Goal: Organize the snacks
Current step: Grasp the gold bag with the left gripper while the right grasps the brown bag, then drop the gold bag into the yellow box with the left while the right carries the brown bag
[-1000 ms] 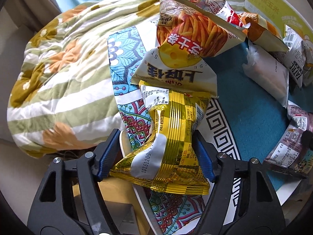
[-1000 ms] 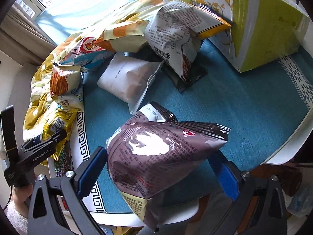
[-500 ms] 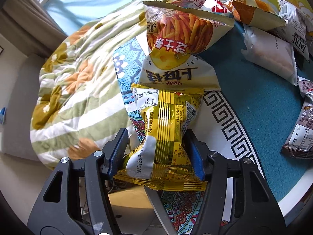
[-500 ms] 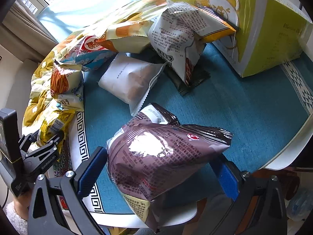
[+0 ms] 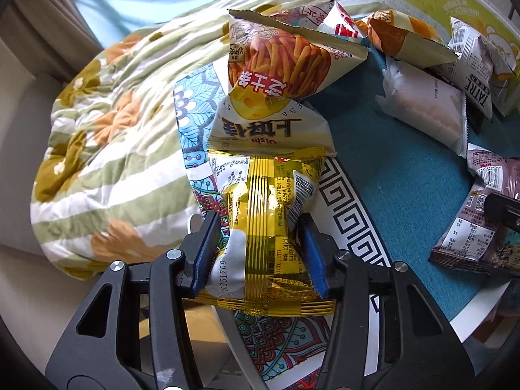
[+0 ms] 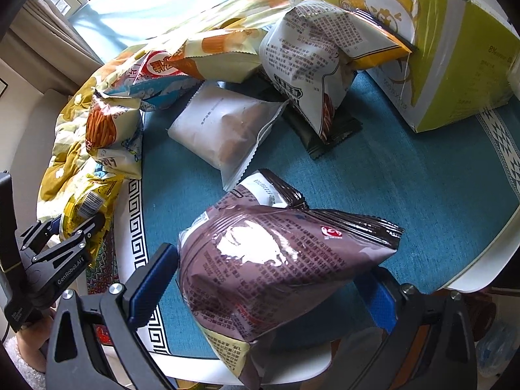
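Note:
My left gripper (image 5: 260, 243) is shut on a yellow-gold snack bag (image 5: 263, 214) at the left edge of the round table; both blue pads press its sides. It also shows in the right wrist view (image 6: 87, 204) with the left gripper (image 6: 65, 243). My right gripper (image 6: 269, 279) has its jaws wide around a large brown chip bag (image 6: 276, 260), which fills the gap between the pads at the table's front edge. That brown bag shows in the left wrist view (image 5: 481, 227).
A fries bag (image 5: 276, 71), a white pouch (image 6: 224, 130), a white-and-orange printed bag (image 6: 318, 61), a dark packet (image 6: 331, 133) and other bags lie on the teal tablecloth (image 6: 406, 178). A green carton (image 6: 438, 48) stands at the back right. A floral quilt (image 5: 107, 130) lies left.
The left gripper's jaws have closed in on the yellow bag and squeezed its sides. The right gripper and brown bag have stayed almost where they were.

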`<state>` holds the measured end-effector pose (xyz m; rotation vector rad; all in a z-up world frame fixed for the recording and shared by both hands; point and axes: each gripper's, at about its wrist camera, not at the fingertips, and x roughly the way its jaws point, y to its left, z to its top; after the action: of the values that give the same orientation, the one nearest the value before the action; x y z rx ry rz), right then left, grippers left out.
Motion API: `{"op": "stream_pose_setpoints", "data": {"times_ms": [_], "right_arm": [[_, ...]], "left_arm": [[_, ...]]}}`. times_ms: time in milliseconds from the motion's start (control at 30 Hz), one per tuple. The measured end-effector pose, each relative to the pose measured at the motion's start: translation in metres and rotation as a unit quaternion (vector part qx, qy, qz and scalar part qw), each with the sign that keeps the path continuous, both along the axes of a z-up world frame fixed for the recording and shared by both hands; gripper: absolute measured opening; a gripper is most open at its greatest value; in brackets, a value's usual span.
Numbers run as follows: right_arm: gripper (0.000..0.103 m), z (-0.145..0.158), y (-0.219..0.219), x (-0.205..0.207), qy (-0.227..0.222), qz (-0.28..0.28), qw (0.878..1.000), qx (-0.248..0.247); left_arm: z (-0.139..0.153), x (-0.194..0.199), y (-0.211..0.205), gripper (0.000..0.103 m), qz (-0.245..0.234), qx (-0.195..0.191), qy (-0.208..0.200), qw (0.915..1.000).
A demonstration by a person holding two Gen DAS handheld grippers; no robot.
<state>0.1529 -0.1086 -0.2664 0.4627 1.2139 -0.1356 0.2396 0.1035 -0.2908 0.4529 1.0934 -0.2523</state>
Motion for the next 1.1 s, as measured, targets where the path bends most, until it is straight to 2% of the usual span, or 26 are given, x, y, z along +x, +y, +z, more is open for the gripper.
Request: {"op": "stream_pose_setpoints", "data": {"times_ms": [167, 333, 400, 533, 667, 833, 1100], "right_arm": [[0.102, -0.008, 0.003, 0.005, -0.003, 0.006, 1.0, 0.008], [0.085, -0.008, 0.007, 0.003, -0.011, 0.013, 1.0, 0.012], [0.073, -0.005, 0.009, 0.001, -0.015, 0.02, 1.0, 0.014], [0.069, 0.006, 0.012, -0.003, -0.021, 0.03, 0.999, 0.005], [0.068, 0.024, 0.011, -0.008, -0.037, 0.037, 0.999, -0.002], [0.068, 0.06, 0.004, -0.018, -0.067, 0.039, 0.997, -0.005], [0.068, 0.127, -0.039, -0.021, -0.129, 0.048, 0.99, -0.022]], "left_arm": [[0.003, -0.006, -0.002, 0.046, 0.004, -0.021, 0.007, 0.9997], [0.009, -0.015, -0.001, 0.045, 0.01, -0.039, 0.012, 0.9991], [0.013, -0.02, -0.002, 0.045, 0.011, -0.043, 0.011, 0.9989], [0.025, -0.033, -0.005, 0.045, 0.011, -0.057, 0.01, 0.9983], [0.048, -0.044, -0.011, 0.045, 0.01, -0.081, 0.003, 0.9966], [0.089, -0.05, -0.028, 0.045, -0.003, -0.119, -0.017, 0.9927], [0.151, -0.038, -0.083, 0.045, -0.018, -0.16, -0.064, 0.9848]]}}
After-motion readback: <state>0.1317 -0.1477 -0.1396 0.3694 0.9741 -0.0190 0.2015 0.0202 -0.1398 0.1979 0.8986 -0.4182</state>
